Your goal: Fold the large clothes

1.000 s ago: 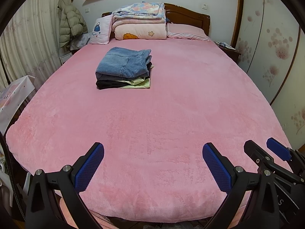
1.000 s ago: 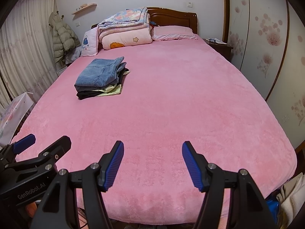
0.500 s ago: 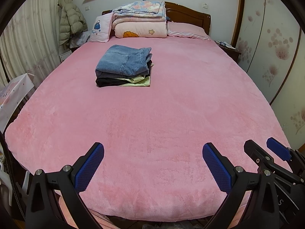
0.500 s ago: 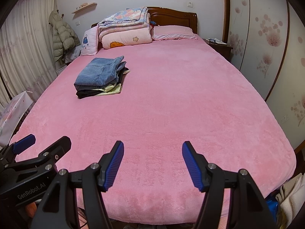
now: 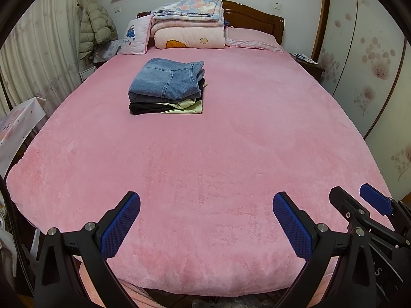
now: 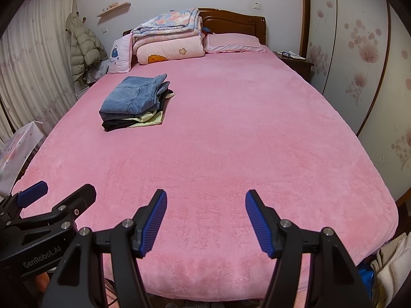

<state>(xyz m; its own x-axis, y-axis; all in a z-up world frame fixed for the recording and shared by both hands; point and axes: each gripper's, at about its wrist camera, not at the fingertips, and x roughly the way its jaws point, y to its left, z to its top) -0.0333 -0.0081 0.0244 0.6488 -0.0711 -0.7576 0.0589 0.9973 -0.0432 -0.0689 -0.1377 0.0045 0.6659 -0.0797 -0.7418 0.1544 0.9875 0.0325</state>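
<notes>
Your left gripper [image 5: 205,220] and right gripper [image 6: 205,220] hover with jaws wide and empty over the bed's [image 5: 231,141] foot; the folded clothes stack [image 5: 167,87] sits near its headboard end.

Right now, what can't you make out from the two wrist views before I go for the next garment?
- Lower layers of the folded stack: covered by the jeans, both views.
- Cream fabric: cut off by the right wrist view's edge; type unclear.
- Items on the nightstand: too small.
- No unfolded garment shows anywhere on the bed.
</notes>
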